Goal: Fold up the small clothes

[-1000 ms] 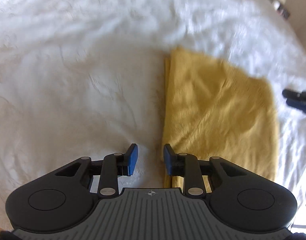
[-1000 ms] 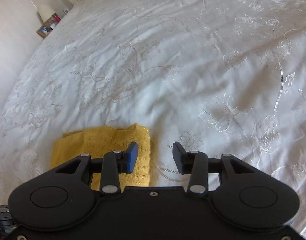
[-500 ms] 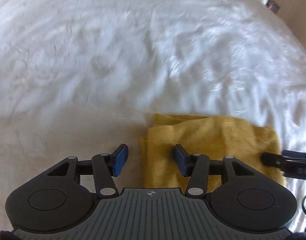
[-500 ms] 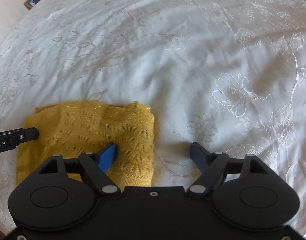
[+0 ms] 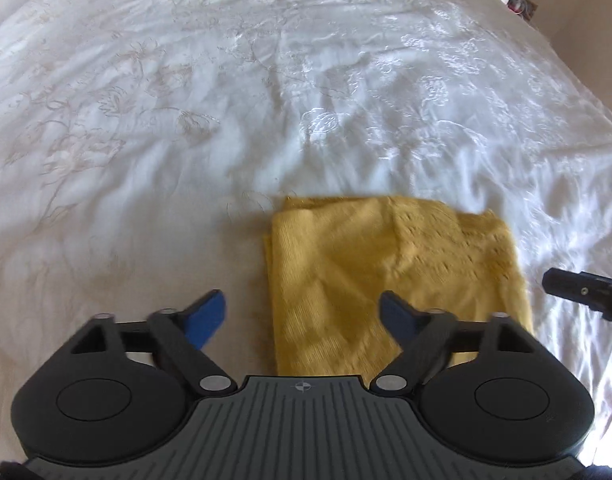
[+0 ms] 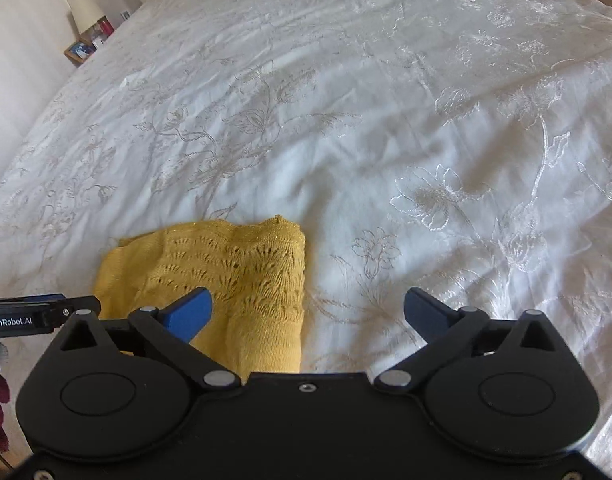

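White embroidered bedspread (image 6: 345,120), folded yellow knit (image 6: 242,280), bedside lamp (image 6: 86,10)

wrist views, close, sharing yellow garment (image 5: 393,280)

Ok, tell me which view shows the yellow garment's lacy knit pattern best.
The right wrist view: the yellow garment is sharp there, its openwork rows clear beside the open right gripper. The left wrist view shows more of it, but blurred.

One folded yellow knit garment (image 5: 393,276) lies on one white bedspread (image 5: 266,100), with two grippers, left (image 5: 304,316) and right (image 6: 307,312), and one lamp (image 6: 86,10).
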`<state>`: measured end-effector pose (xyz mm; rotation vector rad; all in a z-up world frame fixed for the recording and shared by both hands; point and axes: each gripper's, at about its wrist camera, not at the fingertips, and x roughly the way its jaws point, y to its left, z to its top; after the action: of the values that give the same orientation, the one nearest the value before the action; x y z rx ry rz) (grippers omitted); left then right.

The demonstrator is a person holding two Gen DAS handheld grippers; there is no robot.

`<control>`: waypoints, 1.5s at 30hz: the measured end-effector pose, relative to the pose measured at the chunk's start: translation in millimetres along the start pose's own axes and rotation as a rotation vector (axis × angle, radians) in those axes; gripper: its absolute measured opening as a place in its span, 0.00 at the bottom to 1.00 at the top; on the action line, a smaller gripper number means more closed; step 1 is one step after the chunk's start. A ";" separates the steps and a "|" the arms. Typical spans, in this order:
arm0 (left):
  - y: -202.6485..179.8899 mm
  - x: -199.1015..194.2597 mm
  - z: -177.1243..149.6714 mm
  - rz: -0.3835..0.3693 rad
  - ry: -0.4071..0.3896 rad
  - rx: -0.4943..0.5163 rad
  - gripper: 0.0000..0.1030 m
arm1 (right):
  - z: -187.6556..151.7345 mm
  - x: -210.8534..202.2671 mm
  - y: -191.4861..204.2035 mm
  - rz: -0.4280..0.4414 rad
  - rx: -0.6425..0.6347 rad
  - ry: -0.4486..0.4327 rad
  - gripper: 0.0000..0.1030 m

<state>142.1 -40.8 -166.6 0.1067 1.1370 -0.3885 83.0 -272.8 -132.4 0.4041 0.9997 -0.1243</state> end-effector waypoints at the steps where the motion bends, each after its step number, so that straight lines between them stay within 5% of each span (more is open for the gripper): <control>1: -4.5 -7.6 -6.4 0.009 -0.010 0.003 0.88 | -3.2 -8.1 -0.1 0.008 0.003 -0.007 0.99; 5: -21.0 -32.2 -28.7 0.029 -0.021 -0.013 1.00 | -19.2 -36.3 1.8 0.041 -0.010 -0.015 0.99; 10: -39.9 -56.4 -52.2 0.089 -0.023 -0.040 1.00 | -37.1 -64.1 9.1 0.035 -0.077 -0.015 0.99; 19: -57.8 -87.5 -81.8 0.070 -0.004 -0.040 1.00 | -63.3 -105.1 26.3 0.030 -0.150 -0.010 0.99; 28: -70.7 -115.2 -89.5 0.079 -0.014 -0.026 1.00 | -75.5 -128.4 34.1 0.015 -0.174 -0.015 0.99; 34: -76.4 -129.2 -86.7 0.198 0.002 -0.057 0.99 | -75.5 -143.4 35.1 -0.008 -0.184 -0.036 0.99; 45: -78.9 -144.1 -85.5 0.251 0.026 -0.071 0.98 | -73.4 -159.8 41.3 -0.019 -0.199 -0.050 0.99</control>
<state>-11.7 -54.6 -64.4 0.1906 1.1458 -0.1234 -49.8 -219.6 -22.0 0.2092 0.9568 -0.0508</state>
